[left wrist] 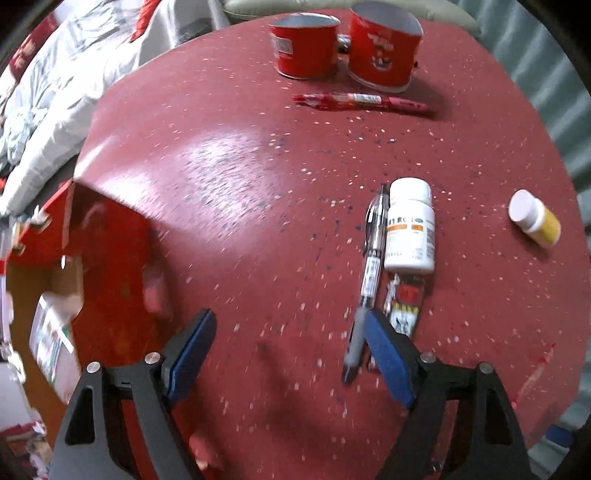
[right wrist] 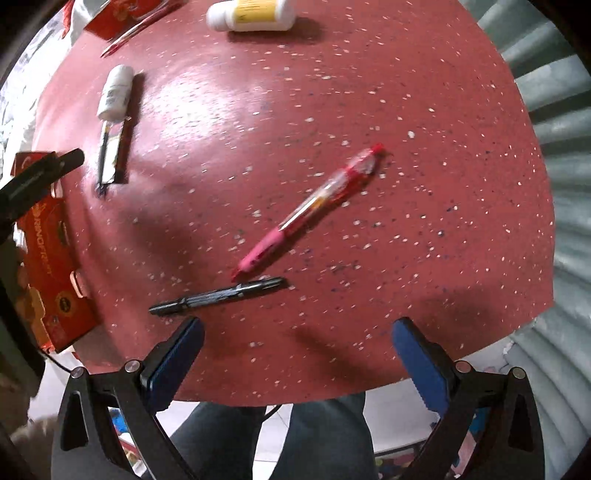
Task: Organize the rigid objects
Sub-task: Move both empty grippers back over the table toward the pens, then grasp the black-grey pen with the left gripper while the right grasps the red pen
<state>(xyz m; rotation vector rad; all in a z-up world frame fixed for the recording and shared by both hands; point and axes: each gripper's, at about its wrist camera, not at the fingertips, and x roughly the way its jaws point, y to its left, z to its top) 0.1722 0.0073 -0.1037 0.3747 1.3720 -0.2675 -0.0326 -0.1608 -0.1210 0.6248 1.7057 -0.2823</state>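
Observation:
My left gripper point(left wrist: 290, 332) is open and empty over the red speckled table point(left wrist: 240, 184). Just beyond its right finger lie a clear black pen point(left wrist: 371, 254), a white pill bottle point(left wrist: 410, 225) and a small flat packet point(left wrist: 404, 306). A yellow-labelled bottle point(left wrist: 533, 218) lies at the right, a red pen point(left wrist: 360, 101) farther back. My right gripper point(right wrist: 293, 332) is open and empty at the table's near edge. A black pen point(right wrist: 218, 295) lies just ahead of its left finger, a red pen point(right wrist: 310, 210) beyond. The white bottle point(right wrist: 115, 92) and yellow-labelled bottle point(right wrist: 251, 14) lie farther off.
Two red cans point(left wrist: 306, 44) point(left wrist: 384, 50) stand at the far table edge. An open red cardboard box point(left wrist: 107, 251) sits at the left edge, with a white carton inside; it shows in the right wrist view point(right wrist: 55, 258) too. Bedding point(left wrist: 55, 92) lies beyond the table.

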